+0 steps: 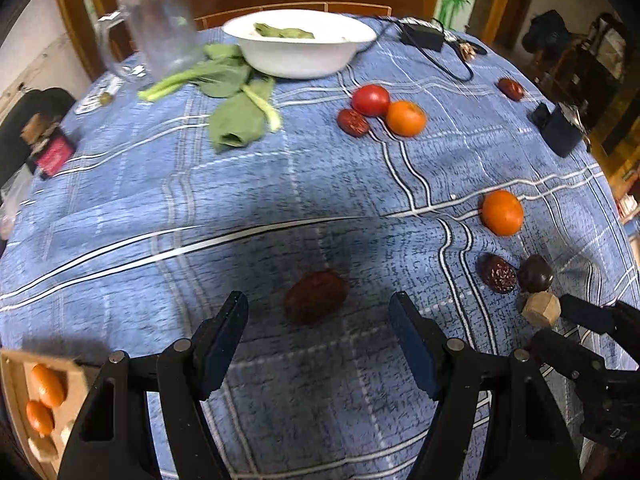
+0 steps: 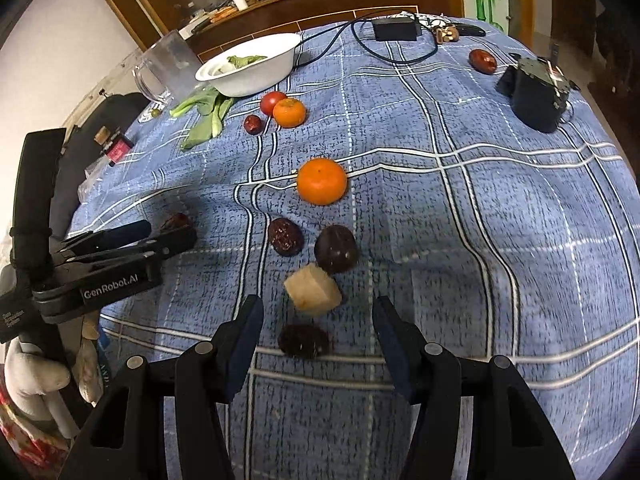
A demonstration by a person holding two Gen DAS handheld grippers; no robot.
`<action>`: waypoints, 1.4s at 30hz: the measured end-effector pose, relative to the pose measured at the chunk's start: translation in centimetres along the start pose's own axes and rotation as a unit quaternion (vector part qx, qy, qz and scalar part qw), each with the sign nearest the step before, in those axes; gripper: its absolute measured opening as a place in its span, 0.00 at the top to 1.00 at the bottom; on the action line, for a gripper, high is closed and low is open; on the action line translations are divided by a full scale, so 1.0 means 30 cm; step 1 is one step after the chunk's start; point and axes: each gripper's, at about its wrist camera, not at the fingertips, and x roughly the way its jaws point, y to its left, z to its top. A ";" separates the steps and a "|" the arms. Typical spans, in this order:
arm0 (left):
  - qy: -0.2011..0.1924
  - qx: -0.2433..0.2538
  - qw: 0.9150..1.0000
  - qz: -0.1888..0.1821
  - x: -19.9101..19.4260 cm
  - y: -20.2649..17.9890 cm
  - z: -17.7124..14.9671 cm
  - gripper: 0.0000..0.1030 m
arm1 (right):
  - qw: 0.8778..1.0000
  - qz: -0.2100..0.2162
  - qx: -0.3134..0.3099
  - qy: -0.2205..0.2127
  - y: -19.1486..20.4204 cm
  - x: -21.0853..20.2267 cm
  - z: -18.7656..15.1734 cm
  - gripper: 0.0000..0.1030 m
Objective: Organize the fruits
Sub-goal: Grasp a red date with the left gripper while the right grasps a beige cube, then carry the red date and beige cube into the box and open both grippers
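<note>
Fruit sorting barely begun: both grippers gape empty.

Left gripper frames a shadowed date; only its view shows two oranges in the cardboard box. Right gripper frames another date; beyond it the near orange lies loose.

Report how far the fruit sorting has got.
Done: two oranges already lie in the cardboard tray at lower left. In hand: nothing; the left tongs are open around a red date, and the right tongs are open over another date. Left: a tomato, two oranges and more dates on the tablecloth.
</note>
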 end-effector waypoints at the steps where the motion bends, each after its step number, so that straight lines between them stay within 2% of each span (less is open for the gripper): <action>1: 0.003 0.006 1.000 0.002 0.010 -0.005 0.003 0.30 | 1.000 -0.001 0.000 0.001 -0.001 0.005 0.003 0.43; 3: 0.003 0.009 1.000 0.001 0.011 -0.011 0.008 0.31 | 1.000 -0.008 -0.005 0.000 0.004 0.015 0.011 0.49; 5: 0.000 0.007 1.000 0.002 0.006 -0.010 0.012 0.42 | 1.000 -0.008 -0.006 0.002 0.006 0.021 0.020 0.58; 6: -0.003 0.007 1.000 0.001 0.002 -0.009 0.013 0.57 | 1.000 -0.006 -0.007 0.003 0.008 0.023 0.022 0.65; 7: -0.005 0.009 1.000 0.000 -0.004 -0.010 0.014 0.72 | 1.000 -0.001 -0.008 0.004 0.010 0.024 0.022 0.69; 16: -0.006 -0.026 0.999 -0.027 -0.044 0.021 -0.012 0.72 | 1.000 0.020 0.006 0.006 0.026 0.004 -0.005 0.69; 33: -0.070 -0.055 0.994 -0.070 -0.359 -0.022 -0.201 0.72 | 0.999 0.039 0.022 -0.011 0.068 -0.165 -0.100 0.69; 38: -0.086 -0.090 0.990 -0.069 -0.452 0.063 -0.287 0.72 | 0.998 0.054 0.005 -0.014 0.149 -0.191 -0.121 0.69; 42: -0.091 -0.131 0.986 -0.047 -0.521 0.183 -0.387 0.72 | 0.997 0.077 -0.022 -0.016 0.262 -0.208 -0.134 0.69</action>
